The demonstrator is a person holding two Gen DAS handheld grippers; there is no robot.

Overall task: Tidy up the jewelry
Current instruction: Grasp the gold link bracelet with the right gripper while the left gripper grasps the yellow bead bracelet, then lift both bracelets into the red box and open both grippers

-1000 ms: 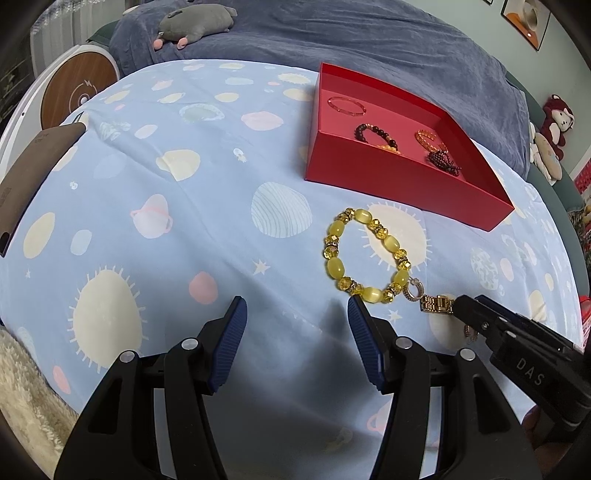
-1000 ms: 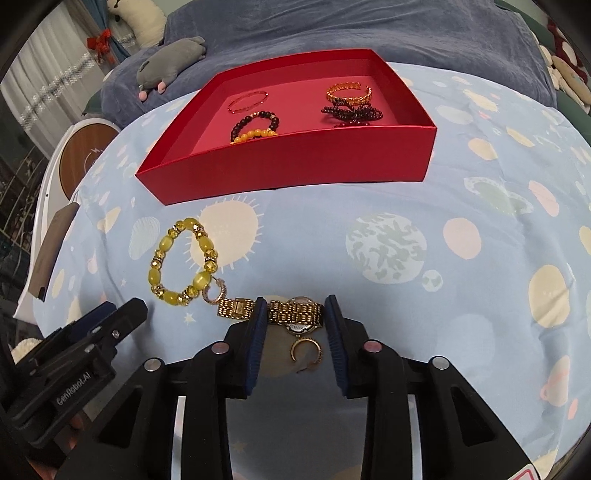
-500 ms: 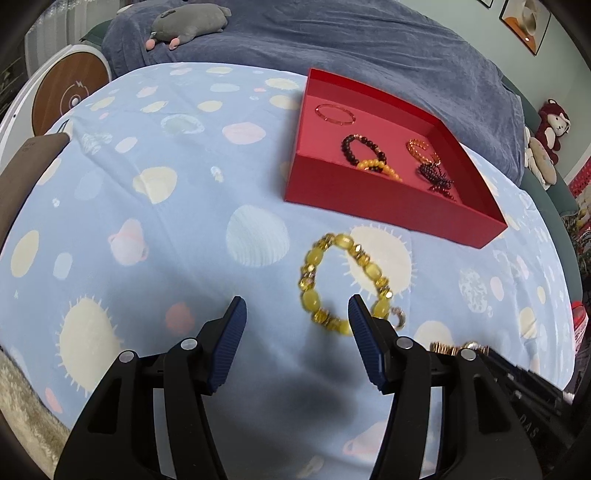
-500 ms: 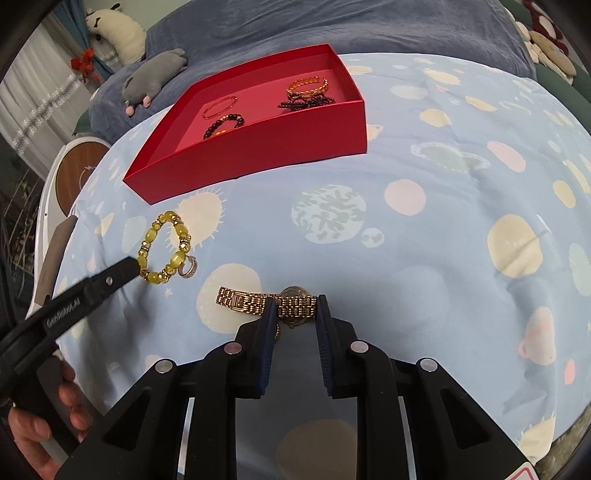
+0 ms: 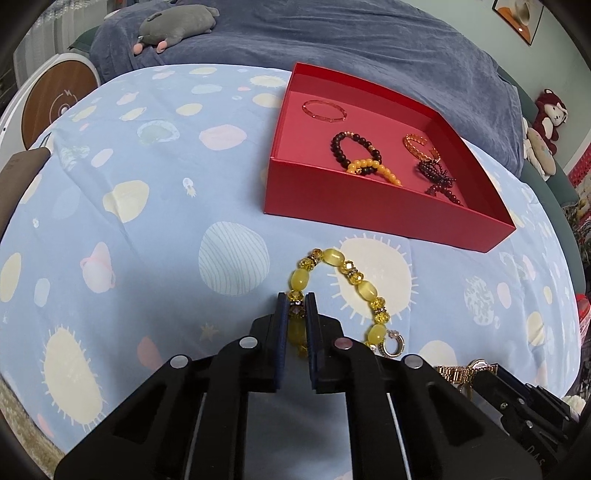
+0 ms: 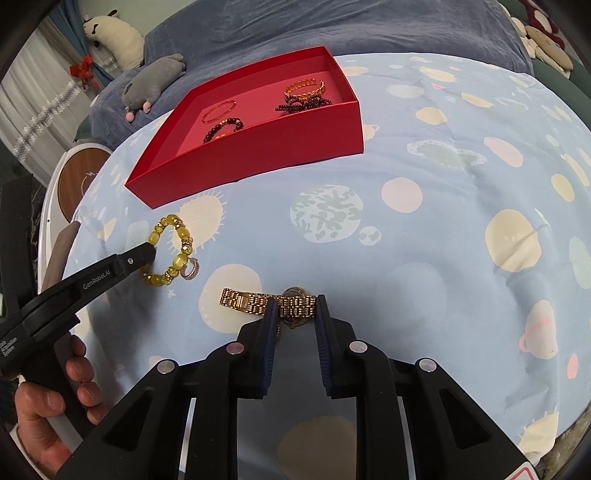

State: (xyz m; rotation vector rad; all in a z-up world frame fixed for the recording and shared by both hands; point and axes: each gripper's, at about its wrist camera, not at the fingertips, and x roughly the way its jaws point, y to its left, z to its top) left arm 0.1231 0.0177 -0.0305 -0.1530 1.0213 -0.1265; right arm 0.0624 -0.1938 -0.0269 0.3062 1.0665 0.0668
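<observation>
My left gripper (image 5: pixel 296 300) is shut on the near side of a yellow bead bracelet (image 5: pixel 334 260) that lies on the blue sheet; it also shows in the right wrist view (image 6: pixel 170 254). A small ring (image 5: pixel 393 341) lies against the bracelet. My right gripper (image 6: pixel 295 304) is shut on a gold watch (image 6: pixel 293 305), whose band (image 6: pixel 242 301) trails left; the watch also shows in the left wrist view (image 5: pixel 465 371). A red tray (image 5: pixel 376 206) beyond holds several bracelets (image 5: pixel 354 151).
A blue patterned bedsheet (image 5: pixel 147 229) covers the surface. A grey plush toy (image 5: pixel 173 26) lies on a dark blue blanket (image 5: pixel 369 44) behind. A round white and wood device (image 5: pixel 55 103) stands at the left edge. More plush toys (image 5: pixel 546 129) sit at the right.
My left gripper moved forward and shut on the yellow bracelet. My right gripper shut on the gold watch and drew it back, away from the bracelet.
</observation>
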